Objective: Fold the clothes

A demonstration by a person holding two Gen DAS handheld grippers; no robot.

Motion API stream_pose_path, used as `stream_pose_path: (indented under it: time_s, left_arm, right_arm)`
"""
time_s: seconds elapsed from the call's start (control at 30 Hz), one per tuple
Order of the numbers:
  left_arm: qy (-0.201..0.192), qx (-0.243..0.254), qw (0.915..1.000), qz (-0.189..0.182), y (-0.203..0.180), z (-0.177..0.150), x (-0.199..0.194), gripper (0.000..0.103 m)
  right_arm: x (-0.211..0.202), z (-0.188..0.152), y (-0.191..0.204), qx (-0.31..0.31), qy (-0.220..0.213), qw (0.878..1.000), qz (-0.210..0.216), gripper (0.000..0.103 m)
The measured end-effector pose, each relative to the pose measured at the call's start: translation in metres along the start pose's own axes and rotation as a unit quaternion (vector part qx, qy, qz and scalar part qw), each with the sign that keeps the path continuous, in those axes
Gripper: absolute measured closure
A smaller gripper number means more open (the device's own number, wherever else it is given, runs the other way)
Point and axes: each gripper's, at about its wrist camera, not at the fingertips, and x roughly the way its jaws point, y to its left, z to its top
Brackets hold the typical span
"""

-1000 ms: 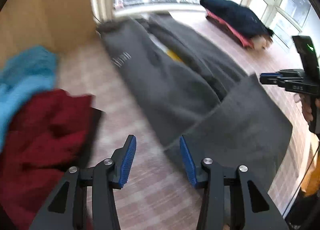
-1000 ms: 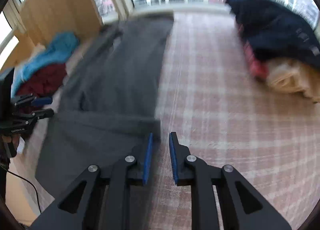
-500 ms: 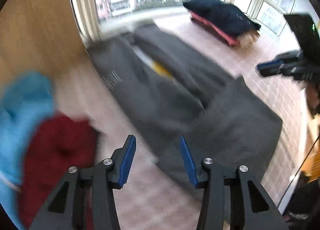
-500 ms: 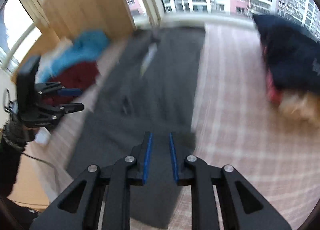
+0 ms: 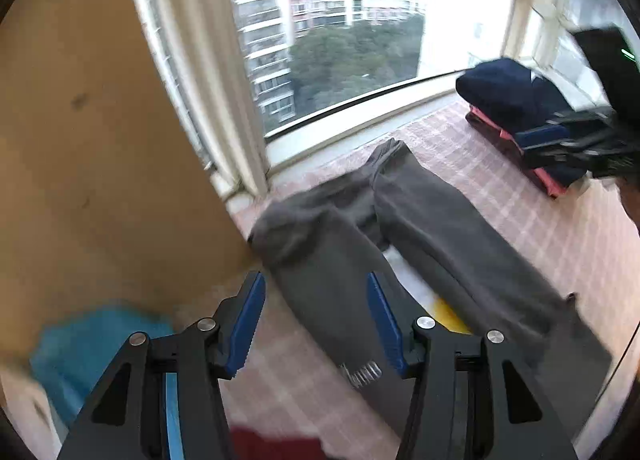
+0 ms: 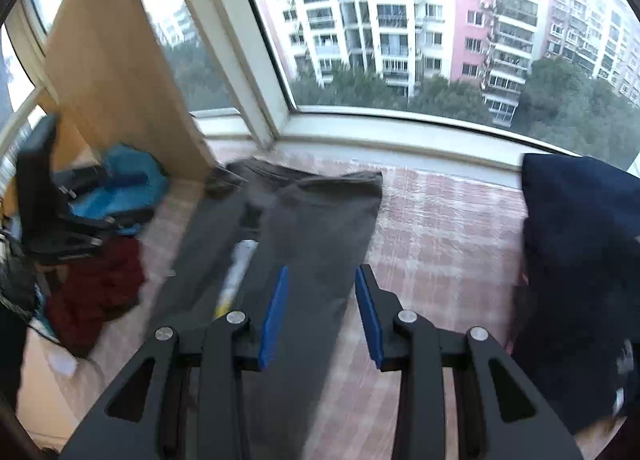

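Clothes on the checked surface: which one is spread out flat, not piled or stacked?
The grey garment, laid out lengthwise in the middle. The blue and dark red pieces are crumpled heaps; the navy one tops a stack.

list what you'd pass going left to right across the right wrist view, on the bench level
other gripper → blue cloth and dark red clothes → grey trousers → bare checked cover → stack of dark navy clothes

Black left gripper (image 5: 316,320), blue ridged pads (image 5: 245,319), silver screws (image 5: 207,324)
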Motion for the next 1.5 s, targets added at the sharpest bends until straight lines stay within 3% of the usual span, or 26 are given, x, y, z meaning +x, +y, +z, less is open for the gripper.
stream_pose_path:
  time_s: [0.13,0.2,0.37,0.47,0.53,0.87,0.93,0.97,1.0,1.07,1.27,1.4,1.5]
  left_arm:
    - [0.018,0.068,0.9975,-0.006,-0.006,0.022,0.055,0.054]
    - [0.029,0.079,0.9963,-0.016,-0.009,0.03,0.077,0.054]
    - [0.048,0.118,0.9919,-0.001,-0.009,0.043,0.111,0.054]
    - [0.059,0.129,0.9898,0.013,-0.014,0.053,0.133,0.054]
    - [0.069,0.14,0.9877,0.016,-0.02,0.058,0.148,0.061]
    - [0.078,0.161,0.9838,0.014,-0.041,0.069,0.187,0.059]
    - [0.079,0.161,0.9837,0.013,-0.043,0.071,0.194,0.059]
    - [0.077,0.157,0.9845,0.011,-0.042,0.07,0.193,0.059]
    - [0.074,0.153,0.9854,0.008,-0.041,0.069,0.193,0.059]
    - [0.069,0.146,0.9869,0.003,-0.039,0.068,0.191,0.059]
    - [0.07,0.162,0.9844,0.003,-0.039,0.063,0.191,0.059]
    - [0.081,0.18,0.9803,0.012,-0.034,0.063,0.198,0.059]
    - [0.094,0.196,0.9761,-0.004,-0.042,0.072,0.212,0.058]
  right_arm:
    - [0.046,0.017,-0.017,-0.001,0.02,1.0,0.004,0.067]
    - [0.057,0.025,-0.023,-0.003,0.021,1.0,0.009,0.067]
    - [0.077,0.043,-0.033,-0.01,0.018,1.0,0.018,0.062]
    - [0.086,0.051,-0.036,-0.015,0.02,0.999,0.019,0.062]
    - [0.093,0.054,-0.036,-0.021,0.025,0.999,0.016,0.062]
    - [0.128,0.063,-0.041,-0.011,0.055,0.998,0.031,0.061]
    - [0.13,0.064,-0.04,-0.009,0.042,0.998,0.044,0.061]
    - [0.13,0.064,-0.039,-0.007,0.04,0.998,0.048,0.063]
    - [0.13,0.064,-0.039,-0.004,0.037,0.998,0.054,0.079]
    - [0.127,0.064,-0.04,0.006,0.03,0.997,0.072,0.095]
    - [0.087,0.054,-0.024,-0.016,-0.018,0.995,0.098,0.096]
    - [0.07,0.052,-0.015,-0.041,-0.022,0.994,0.095,0.096]
    - [0.068,0.052,-0.013,-0.05,-0.021,0.994,0.094,0.096]
